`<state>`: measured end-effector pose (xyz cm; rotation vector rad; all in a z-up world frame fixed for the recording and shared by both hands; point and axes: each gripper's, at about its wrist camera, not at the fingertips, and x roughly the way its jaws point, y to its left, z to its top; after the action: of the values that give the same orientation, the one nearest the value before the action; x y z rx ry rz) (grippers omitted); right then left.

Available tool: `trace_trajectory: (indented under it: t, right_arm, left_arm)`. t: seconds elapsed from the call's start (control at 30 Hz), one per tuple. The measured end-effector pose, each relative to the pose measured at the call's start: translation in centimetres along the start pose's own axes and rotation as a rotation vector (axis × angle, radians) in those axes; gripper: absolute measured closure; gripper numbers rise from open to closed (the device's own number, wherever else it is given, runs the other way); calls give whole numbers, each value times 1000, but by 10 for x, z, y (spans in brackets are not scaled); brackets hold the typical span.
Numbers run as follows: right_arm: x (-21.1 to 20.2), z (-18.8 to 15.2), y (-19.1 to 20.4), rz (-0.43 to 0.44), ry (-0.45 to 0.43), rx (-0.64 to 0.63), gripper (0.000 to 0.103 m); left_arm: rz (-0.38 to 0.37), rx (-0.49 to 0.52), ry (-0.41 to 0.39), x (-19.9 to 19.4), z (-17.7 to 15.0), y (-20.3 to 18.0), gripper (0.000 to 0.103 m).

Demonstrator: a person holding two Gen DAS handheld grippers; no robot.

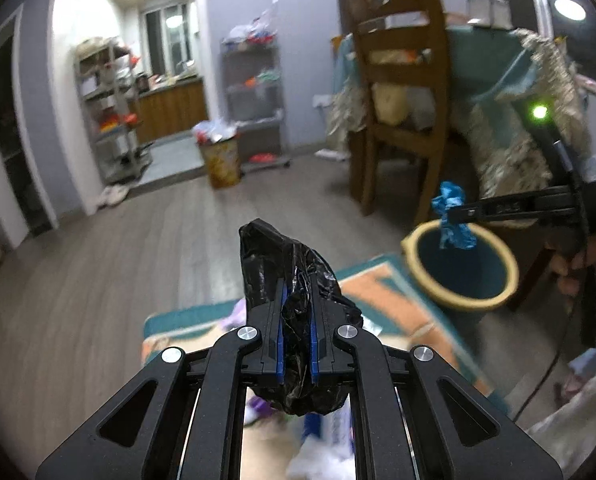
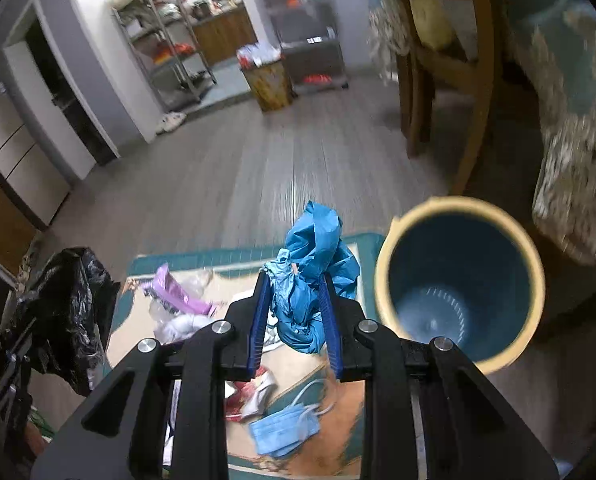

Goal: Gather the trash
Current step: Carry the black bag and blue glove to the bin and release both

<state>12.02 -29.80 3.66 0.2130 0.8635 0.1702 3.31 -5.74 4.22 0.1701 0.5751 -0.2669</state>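
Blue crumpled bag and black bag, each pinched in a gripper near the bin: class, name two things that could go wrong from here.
1. The blue crumpled bag bulges well past the right gripper; a loose fold could slip out beside the bin onto the rug.
2. The black bag in the left gripper sits off to the side of the bin and might be released short.

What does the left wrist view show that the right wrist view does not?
Left wrist only: the right hand-held gripper from the side, its green light, the chair's backrest. Right wrist only: a face mask and purple wrapper on the mat, and the bin's bottom. Both: bin, black bag, blue trash, mat.
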Motion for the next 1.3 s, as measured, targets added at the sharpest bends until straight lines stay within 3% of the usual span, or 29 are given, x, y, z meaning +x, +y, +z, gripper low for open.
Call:
trace_trajectory:
  t: [0.13,0.43,0.73,1.03,1.07,1.1,1.17,1.23,1.3]
  right_arm:
    - [-6,14,-37,-11,-45,34,79]
    - [27,22,-94,-17,-26,165,79]
    - [46,-6,-184,-133,39,354,79]
    - [68,-17,-201,-141,87,418,77]
    - [68,-16,-201,-148,85,418,71]
    - [68,-16,-201,-157,80,421,56]
    - [65,-17,-203,-162,69,432,48]
    - [64,-17,-206,-166,64,441,48]
    - [63,-17,-208,-170,59,445,47]
  left_arm:
    - [-88,11,-3,9,19,-20,93]
    - [-208,20,47,67,44,-61,93]
    - [-311,95,146,138,51,-119,93]
    - [-369,149,206,205,48,-170,93]
    - [-370,149,211,210,48,-174,93]
    - [-370,149,219,215,48,-177,91]
    - [-381,145,223,219,47,-181,82]
    - [-384,148,215,219,46,-182,70]
    - [-383,153,199,216,46,-184,48]
